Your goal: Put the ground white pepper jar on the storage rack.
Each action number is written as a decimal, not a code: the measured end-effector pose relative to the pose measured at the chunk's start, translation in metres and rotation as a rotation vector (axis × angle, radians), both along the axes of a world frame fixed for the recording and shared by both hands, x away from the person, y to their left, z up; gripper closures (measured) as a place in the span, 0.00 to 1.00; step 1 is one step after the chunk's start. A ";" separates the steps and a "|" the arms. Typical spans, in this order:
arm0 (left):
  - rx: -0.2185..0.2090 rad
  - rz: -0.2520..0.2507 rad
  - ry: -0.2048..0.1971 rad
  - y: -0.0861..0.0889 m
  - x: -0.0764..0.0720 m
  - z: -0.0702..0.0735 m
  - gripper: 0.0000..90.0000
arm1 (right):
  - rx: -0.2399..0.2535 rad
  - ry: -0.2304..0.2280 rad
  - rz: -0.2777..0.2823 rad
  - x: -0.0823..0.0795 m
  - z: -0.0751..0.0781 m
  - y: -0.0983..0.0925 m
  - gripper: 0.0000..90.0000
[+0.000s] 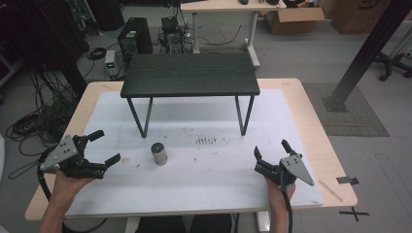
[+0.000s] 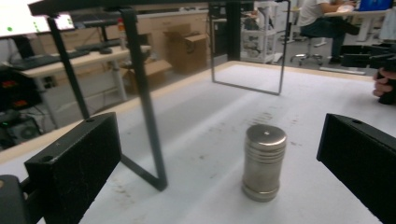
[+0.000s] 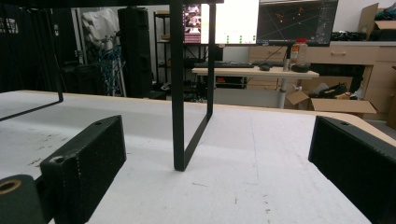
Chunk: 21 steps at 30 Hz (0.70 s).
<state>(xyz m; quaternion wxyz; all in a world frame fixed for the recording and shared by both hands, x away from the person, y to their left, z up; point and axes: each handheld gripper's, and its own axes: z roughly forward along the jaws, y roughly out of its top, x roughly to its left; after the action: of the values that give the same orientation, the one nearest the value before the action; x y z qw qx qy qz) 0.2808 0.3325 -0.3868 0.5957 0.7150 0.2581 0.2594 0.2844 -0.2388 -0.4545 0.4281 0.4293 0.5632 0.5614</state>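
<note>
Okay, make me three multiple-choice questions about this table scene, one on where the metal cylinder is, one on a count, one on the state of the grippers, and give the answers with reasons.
1. Where does the metal cylinder stand?
A. On top of the black shelf
B. On the white mat, in front of the shelf's left legs
C. Between the right gripper's jaws

2. How many metal cylinders are on the table?
A. One
B. Two
C. Three

3. How do the two grippers stand?
A. Both shut on the cylinder
B. Left shut, right open
C. Both open and holding nothing

Answers:
1 B, the high view shows it upright on the white mat, nearer than the black shelf.
2 A, a single cylinder shows in the high view and the left gripper view.
3 C, the left gripper and the right gripper have jaws spread wide with nothing between them.
</note>
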 end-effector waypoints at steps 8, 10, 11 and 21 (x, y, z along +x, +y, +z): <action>0.012 -0.078 0.056 -0.021 0.006 -0.007 0.00 | 0.000 -0.001 0.000 0.000 0.000 0.000 0.04; 0.021 -0.092 0.070 -0.028 0.008 -0.009 0.01 | 0.000 -0.001 0.000 0.000 0.000 0.000 0.04; 0.029 -0.101 0.076 -0.035 0.009 -0.012 0.00 | 0.000 -0.001 0.000 0.000 0.000 0.000 0.04; 0.043 -0.127 0.120 -0.058 0.020 -0.022 0.01 | 0.000 0.000 0.000 0.000 0.000 0.000 0.04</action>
<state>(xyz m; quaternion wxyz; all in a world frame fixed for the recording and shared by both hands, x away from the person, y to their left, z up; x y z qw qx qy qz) 0.3010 0.2746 -0.4088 0.5791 0.7568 0.2416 0.1832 0.2843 -0.2389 -0.4546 0.4280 0.4293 0.5631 0.5616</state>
